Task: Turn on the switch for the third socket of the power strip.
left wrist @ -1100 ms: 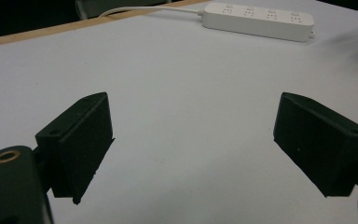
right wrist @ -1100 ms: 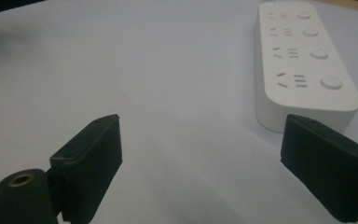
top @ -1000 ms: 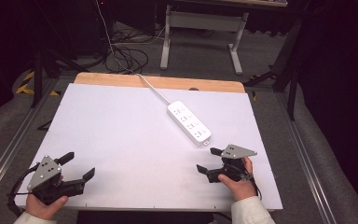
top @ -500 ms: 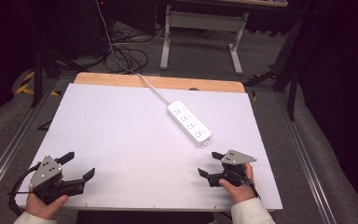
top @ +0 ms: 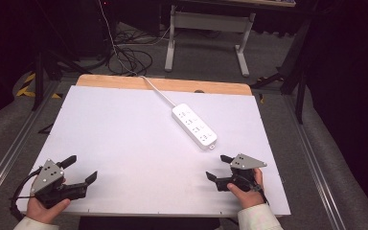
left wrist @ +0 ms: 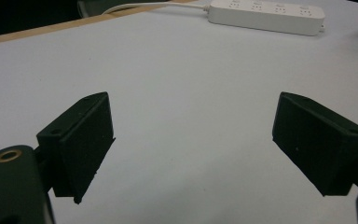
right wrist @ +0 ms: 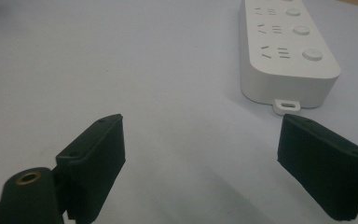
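Two grippers rest low at the near edge of the white table, both with jaws spread wide and nothing between them. The right gripper sits near the white power strip, which lies diagonally on the table's far right half, its cord running off the wooden back edge. In the right gripper view the strip's mounting-tab end lies just ahead, likely the reason for this approach angle. The left gripper waits well apart, probably in reserve.
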Tool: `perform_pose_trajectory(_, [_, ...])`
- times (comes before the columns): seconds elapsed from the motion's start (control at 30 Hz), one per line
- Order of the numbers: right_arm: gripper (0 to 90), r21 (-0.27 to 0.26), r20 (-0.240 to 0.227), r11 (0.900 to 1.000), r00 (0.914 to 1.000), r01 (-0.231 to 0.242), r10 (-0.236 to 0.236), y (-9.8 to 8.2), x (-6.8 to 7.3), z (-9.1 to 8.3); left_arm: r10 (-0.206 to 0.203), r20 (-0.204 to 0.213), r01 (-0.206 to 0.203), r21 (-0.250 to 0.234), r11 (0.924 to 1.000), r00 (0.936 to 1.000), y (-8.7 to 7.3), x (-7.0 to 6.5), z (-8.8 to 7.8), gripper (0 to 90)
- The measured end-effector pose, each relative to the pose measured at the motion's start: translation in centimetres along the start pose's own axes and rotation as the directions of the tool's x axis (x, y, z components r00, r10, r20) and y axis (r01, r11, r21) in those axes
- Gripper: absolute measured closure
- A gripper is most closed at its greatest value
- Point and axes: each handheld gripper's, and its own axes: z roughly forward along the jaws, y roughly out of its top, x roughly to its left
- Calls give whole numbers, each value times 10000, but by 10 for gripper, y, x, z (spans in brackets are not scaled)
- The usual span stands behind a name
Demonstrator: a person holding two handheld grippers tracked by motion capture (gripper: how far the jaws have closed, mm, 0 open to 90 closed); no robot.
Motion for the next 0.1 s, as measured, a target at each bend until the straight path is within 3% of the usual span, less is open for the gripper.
perform_pose_trajectory(0.1, [153, -45, 29, 10000, 10000, 46, -46, 0, 0, 0, 110, -51, -110, 22, 9999, 9999, 0, -1, 0, 126])
